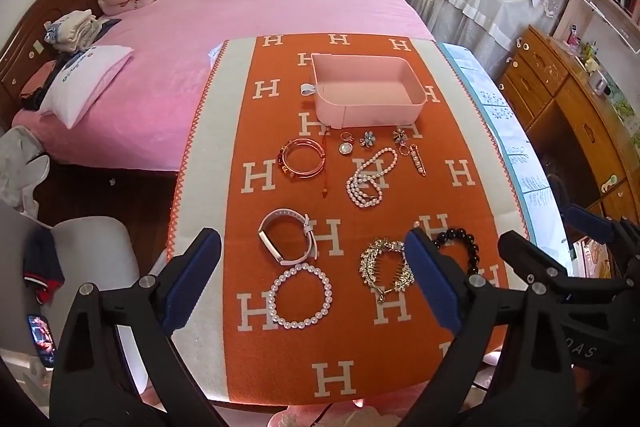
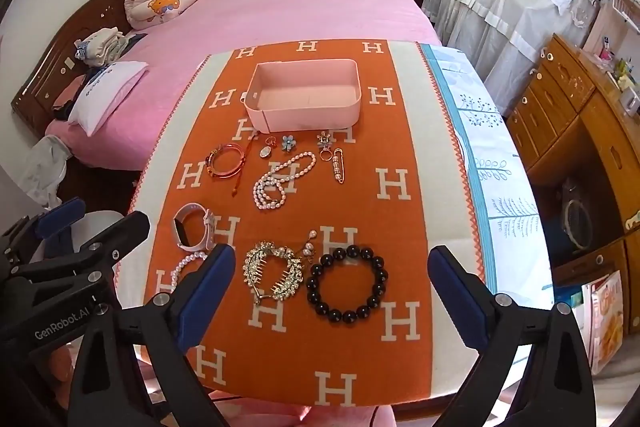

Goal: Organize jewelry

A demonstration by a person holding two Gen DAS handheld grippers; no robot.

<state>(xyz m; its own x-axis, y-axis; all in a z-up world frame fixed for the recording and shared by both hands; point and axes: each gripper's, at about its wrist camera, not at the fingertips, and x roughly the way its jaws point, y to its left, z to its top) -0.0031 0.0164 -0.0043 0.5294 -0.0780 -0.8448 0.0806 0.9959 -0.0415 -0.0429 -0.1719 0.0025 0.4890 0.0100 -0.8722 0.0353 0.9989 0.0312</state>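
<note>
Both the left gripper (image 1: pixel 316 283) and right gripper (image 2: pixel 332 291) hover wide open and empty above bracelets (image 2: pixel 347 285) and necklaces (image 1: pixel 372 177) laid out before an empty pink box (image 1: pixel 366 89), ready for sorting.

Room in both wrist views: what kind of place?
A bedroom, most likely at home: a pink-covered bed with pillows, a wooden headboard, and a wooden dresser beside the work table.
</note>
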